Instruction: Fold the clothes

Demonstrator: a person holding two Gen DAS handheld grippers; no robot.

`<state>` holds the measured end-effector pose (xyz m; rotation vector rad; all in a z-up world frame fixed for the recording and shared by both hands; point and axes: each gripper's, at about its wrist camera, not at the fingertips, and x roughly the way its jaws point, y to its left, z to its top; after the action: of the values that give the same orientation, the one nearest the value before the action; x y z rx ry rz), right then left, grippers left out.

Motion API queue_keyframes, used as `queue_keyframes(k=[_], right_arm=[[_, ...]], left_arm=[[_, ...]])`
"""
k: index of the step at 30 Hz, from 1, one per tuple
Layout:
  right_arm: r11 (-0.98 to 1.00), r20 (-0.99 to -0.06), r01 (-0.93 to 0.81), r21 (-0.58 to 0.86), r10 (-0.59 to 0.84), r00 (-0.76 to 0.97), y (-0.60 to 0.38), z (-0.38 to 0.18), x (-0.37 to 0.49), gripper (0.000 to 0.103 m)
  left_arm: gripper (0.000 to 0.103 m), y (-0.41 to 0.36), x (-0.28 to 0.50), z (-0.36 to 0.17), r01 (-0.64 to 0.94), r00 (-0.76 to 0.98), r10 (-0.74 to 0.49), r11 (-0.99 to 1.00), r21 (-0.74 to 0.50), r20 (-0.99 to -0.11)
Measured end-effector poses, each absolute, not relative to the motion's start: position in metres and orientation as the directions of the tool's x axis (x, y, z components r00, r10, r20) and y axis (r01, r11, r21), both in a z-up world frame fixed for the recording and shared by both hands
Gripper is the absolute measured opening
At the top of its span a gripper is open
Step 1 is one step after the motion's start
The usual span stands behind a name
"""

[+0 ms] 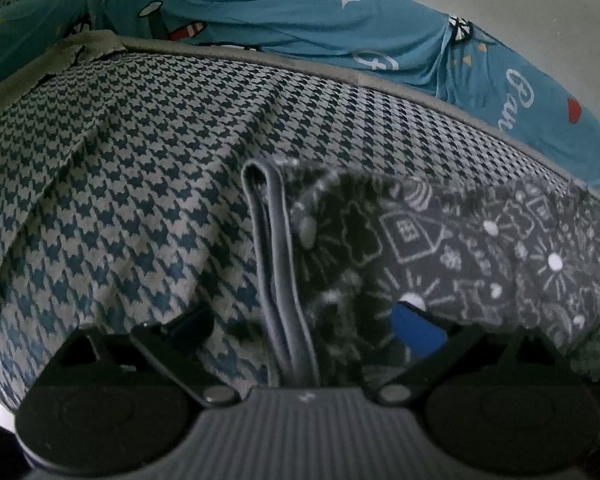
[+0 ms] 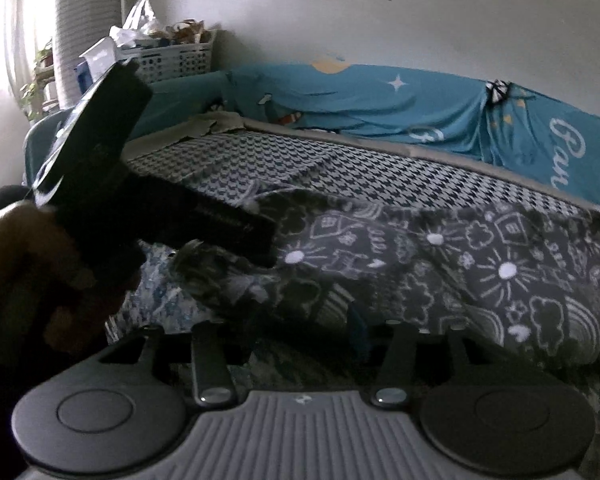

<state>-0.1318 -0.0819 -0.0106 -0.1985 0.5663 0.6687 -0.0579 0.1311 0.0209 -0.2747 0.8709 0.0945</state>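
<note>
A dark grey garment [image 1: 440, 248] with white doodle print lies bunched on the houndstooth bedcover [image 1: 140, 180]. Its grey hem band [image 1: 276, 280] runs down between the fingers of my left gripper [image 1: 304, 326]. That gripper's fingers stand wide apart; the cloth drapes over the right one, where a blue pad [image 1: 418, 328] shows. In the right wrist view the garment [image 2: 460, 264] spreads ahead and over my right gripper [image 2: 304, 332]. Only one blue pad [image 2: 360, 332] peeks from under the cloth; the other fingertip is hidden. A hand [image 2: 32, 280] holds the left gripper's body [image 2: 112, 168] at left.
A teal printed sheet [image 2: 380, 108] covers the bed's far side against a white wall. A white basket [image 2: 172, 56] full of items and a plant [image 2: 36, 80] by a bright window stand at the back left. The bed's grey piped edge [image 1: 340, 76] runs across.
</note>
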Motion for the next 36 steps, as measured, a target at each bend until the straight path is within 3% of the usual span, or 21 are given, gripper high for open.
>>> queue_keyframes(k=[7, 23, 27, 36], right_arm=[[0.722, -0.550, -0.691, -0.041, 0.561, 0.619, -0.063, -0.007, -0.132, 0.056], [0.596, -0.575, -0.794, -0.120, 0.610, 0.545, -0.020, -0.017, -0.130, 0.059], [0.572, -0.588, -0.806, -0.149, 0.604, 0.538, -0.010, -0.024, -0.129, 0.063], [0.528, -0.601, -0.811, -0.253, 0.570, 0.559, 0.009, -0.041, -0.130, 0.064]], left_arm=[[0.098, 0.144, -0.049, 0.031, -0.182, 0.631, -0.056, 0.959, -0.218, -0.773], [0.099, 0.159, -0.035, 0.039, -0.161, 0.608, -0.092, 0.958, -0.236, -0.789], [0.099, 0.165, -0.032, 0.040, -0.160, 0.604, -0.098, 0.958, -0.240, -0.791], [0.100, 0.170, -0.029, 0.039, -0.162, 0.590, -0.135, 0.946, -0.281, -0.796]])
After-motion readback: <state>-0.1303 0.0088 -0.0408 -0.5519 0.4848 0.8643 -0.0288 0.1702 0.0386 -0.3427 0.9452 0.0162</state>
